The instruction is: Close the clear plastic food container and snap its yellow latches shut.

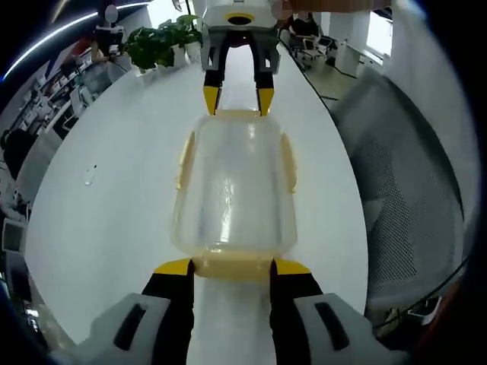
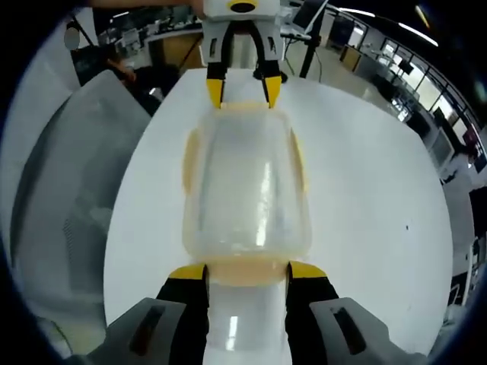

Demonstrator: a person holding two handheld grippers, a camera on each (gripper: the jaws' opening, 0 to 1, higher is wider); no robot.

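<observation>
Clear container [image 1: 234, 190] sits mid-table [image 1: 114, 213], lid on. Left gripper [image 1: 232, 268] and right gripper [image 2: 247, 271] face each other at opposite end latches, jaws apart.

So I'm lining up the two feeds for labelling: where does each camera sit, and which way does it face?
Left gripper view: rides the left gripper, looking along its jaws over the clear container toward the right gripper; its own jaws flank the near yellow latch.
Right gripper view: rides the right gripper, facing back over the container at the left gripper.
Shared: the container, white table and both grippers, seen from opposite ends.
</observation>
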